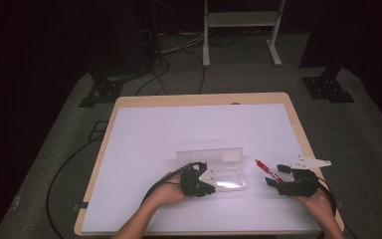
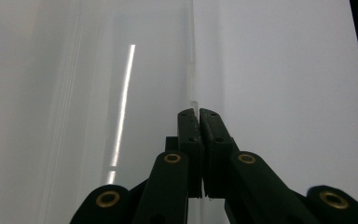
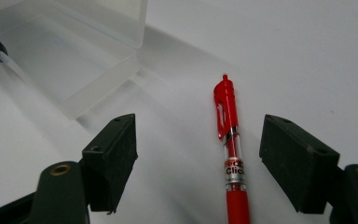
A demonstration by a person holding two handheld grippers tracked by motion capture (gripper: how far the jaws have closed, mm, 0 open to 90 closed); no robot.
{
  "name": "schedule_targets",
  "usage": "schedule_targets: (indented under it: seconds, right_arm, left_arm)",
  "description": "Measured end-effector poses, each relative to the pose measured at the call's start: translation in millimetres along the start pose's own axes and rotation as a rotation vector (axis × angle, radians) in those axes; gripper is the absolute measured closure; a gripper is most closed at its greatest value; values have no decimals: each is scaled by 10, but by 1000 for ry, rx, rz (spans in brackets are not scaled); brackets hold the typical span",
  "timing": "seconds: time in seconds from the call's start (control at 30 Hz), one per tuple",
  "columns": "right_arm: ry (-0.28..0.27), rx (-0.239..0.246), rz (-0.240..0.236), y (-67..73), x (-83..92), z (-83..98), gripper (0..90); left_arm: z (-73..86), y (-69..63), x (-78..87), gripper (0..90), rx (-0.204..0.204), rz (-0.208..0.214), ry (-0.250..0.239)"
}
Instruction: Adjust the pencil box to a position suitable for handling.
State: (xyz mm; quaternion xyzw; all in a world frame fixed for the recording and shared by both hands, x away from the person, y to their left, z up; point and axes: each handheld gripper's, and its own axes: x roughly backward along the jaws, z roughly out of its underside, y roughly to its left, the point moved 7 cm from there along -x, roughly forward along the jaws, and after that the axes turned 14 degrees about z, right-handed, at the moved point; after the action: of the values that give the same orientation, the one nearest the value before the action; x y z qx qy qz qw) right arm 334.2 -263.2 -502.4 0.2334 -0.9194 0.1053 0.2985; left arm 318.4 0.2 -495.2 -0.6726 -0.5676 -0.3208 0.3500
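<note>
A clear plastic box (image 1: 219,172) with its lid standing open rests on the white table (image 1: 179,129). My left gripper (image 1: 213,185) is at the box's near left side. In the left gripper view my left gripper (image 2: 199,114) is shut on the thin clear wall of the box (image 2: 192,79). A red click pen (image 1: 267,169) lies to the right of the box. My right gripper (image 1: 274,176) stands open around it. In the right gripper view the red pen (image 3: 230,149) lies between the wide jaws of my right gripper (image 3: 200,135), untouched, with the box (image 3: 74,56) at upper left.
The tabletop has a wooden rim (image 1: 298,124) around the white surface. Beyond the table a white metal stand (image 1: 241,30) and black cables (image 1: 164,64) sit on the grey floor. Broad bare table lies behind the box.
</note>
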Motion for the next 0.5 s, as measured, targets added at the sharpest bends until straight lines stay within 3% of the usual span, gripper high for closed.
schedule_targets:
  seconds: [0.5]
  right_arm:
    - [22,9,9,2,-34,32,267]
  left_arm:
    - [15,-18,-67,864,7,24,-6]
